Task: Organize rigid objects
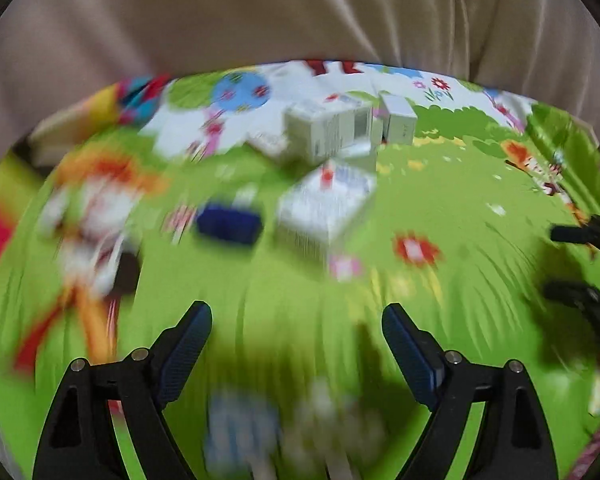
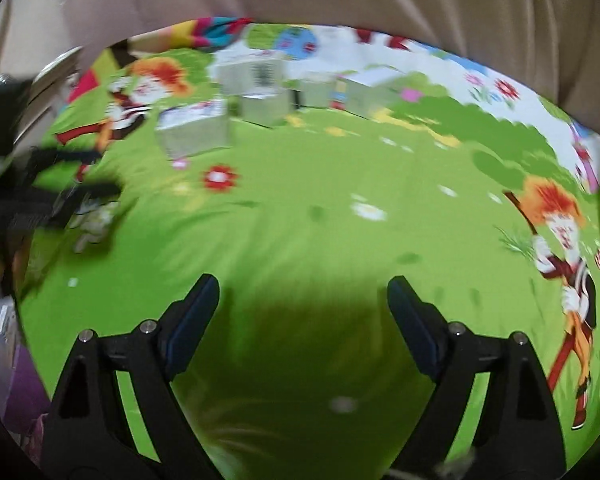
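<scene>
both your grippers, the left gripper and the right gripper, gape empty over the green mat, while the white boxes cluster toward its far edge; they look light, stiff cardboard, so pinch opposite flat sides.

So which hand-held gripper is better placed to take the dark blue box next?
Probably left: the dark blue box lies just ahead of the open left hand-held gripper; the right view shows none.

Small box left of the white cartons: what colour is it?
Dark blue box, blurred; shows best in the left wrist view.
</scene>
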The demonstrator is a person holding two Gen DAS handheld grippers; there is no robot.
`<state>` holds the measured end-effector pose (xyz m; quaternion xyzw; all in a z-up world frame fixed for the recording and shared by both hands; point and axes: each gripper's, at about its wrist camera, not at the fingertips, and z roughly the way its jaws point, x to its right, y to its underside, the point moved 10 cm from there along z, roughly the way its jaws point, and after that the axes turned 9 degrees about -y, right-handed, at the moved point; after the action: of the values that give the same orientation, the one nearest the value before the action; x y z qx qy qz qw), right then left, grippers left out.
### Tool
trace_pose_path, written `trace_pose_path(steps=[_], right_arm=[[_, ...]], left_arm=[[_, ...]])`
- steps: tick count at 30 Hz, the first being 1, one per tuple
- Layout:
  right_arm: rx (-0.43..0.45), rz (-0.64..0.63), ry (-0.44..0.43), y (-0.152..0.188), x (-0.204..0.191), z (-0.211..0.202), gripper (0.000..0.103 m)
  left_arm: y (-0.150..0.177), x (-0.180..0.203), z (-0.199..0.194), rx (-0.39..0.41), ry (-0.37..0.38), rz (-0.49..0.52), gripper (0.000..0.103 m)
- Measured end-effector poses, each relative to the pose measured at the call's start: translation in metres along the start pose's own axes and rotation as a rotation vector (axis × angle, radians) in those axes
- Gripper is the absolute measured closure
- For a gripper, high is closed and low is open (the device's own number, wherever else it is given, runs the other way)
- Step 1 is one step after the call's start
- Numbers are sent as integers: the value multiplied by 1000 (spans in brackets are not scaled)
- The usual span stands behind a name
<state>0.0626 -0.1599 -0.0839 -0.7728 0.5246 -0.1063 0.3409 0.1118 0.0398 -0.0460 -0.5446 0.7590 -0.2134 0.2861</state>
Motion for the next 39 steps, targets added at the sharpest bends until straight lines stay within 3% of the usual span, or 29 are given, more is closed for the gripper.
trace_pose_path(steps=[1, 5, 6, 7, 8, 12, 17, 19, 21, 23, 26, 28, 30, 32, 33, 34, 36, 39], right_arm=[[-4, 18, -1, 2, 7, 1, 15], [-7, 25, -17, 9, 17, -3, 13], [-12, 15, -18, 9, 17, -1, 13], [-18, 4, -23, 8, 16, -1, 13], [-23, -4, -34, 5, 15, 1, 13], [-15, 18, -24, -14, 29, 15, 13], [62, 202, -45, -72, 61, 40, 13], [119, 262, -28, -106, 71, 47, 13], [175, 325, 22, -147, 83, 55, 13], [192, 371, 106, -176, 98, 66, 12], [108, 450, 197, -197, 118, 99, 12], [42, 453, 269, -194, 123, 115, 12], [1, 418, 277, -184, 118, 126, 13], [-9, 349, 270, -171, 111, 130, 33], [-11, 319, 261, -164, 108, 129, 55], [10, 268, 268, -158, 106, 120, 63], [14, 248, 179, -138, 100, 101, 63], [-9, 166, 136, -105, 96, 67, 63]], left_arm=[[-12, 2, 9, 5, 6, 12, 15], [-44, 27, 32, 0, 174, 29, 16], [-45, 34, 34, -7, 190, 38, 23], [-42, 40, 37, -21, 198, 48, 46], [-34, 48, 38, -47, 205, 51, 62], [-8, 56, 13, -8, 141, 4, 62], [1, 51, 14, -13, 60, -82, 57], [1, 45, 21, -33, 16, -121, 30], [3, 35, 29, -63, -27, -165, 15], [5, 29, 29, -67, -28, -187, 15], [5, 28, 30, -67, -34, -186, 15], [5, 27, 29, -68, -35, -189, 14], [5, 27, 30, -68, -36, -191, 14], [5, 26, 30, -68, -35, -192, 14], [5, 26, 29, -68, -35, -192, 14], [5, 26, 29, -69, -34, -193, 14], [5, 27, 29, -69, -34, -194, 14], [4, 28, 29, -71, -27, -193, 12]])
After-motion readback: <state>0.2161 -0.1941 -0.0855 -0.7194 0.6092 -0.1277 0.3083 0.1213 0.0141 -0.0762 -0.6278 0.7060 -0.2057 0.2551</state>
